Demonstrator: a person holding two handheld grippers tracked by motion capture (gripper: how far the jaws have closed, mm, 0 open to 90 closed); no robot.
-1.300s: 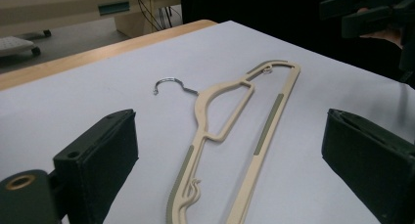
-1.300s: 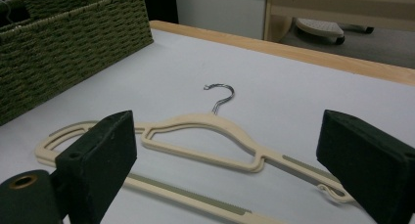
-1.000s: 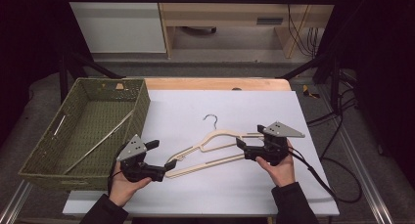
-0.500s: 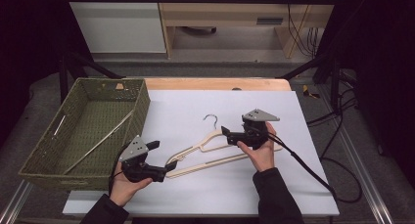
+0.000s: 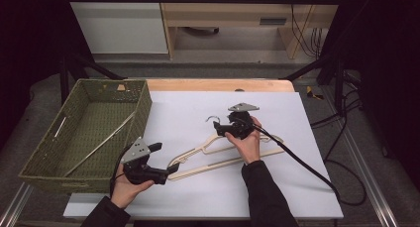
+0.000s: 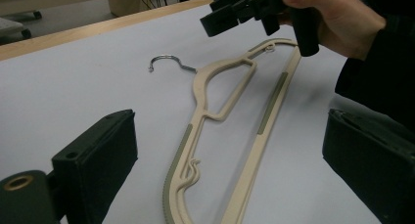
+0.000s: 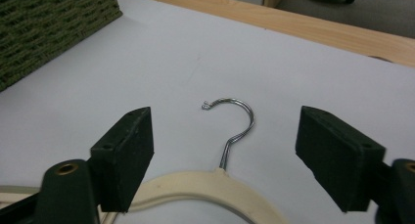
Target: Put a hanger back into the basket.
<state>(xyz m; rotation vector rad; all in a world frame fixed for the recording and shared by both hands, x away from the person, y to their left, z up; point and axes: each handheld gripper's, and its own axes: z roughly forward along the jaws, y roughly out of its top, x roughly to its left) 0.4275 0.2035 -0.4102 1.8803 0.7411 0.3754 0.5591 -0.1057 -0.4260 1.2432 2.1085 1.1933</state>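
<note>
Since a second ago the right gripper (image 5: 224, 128) has moved from the hanger's (image 5: 225, 155) right end leftward to frame centre, near the metal hook (image 7: 234, 121); its jaws have just been closing but stand apart, nothing between them. The left gripper (image 5: 171, 170) is unmoved at lower left, jaws apart at the hanger's end, which lies between them ungripped. The hanger lies flat on the white table (image 5: 317, 152), mid-frame. The right hand (image 5: 247, 140) covers part of the hanger's neck. The basket (image 5: 84, 133) sits at the left. Both forearms enter from the bottom edge.
</note>
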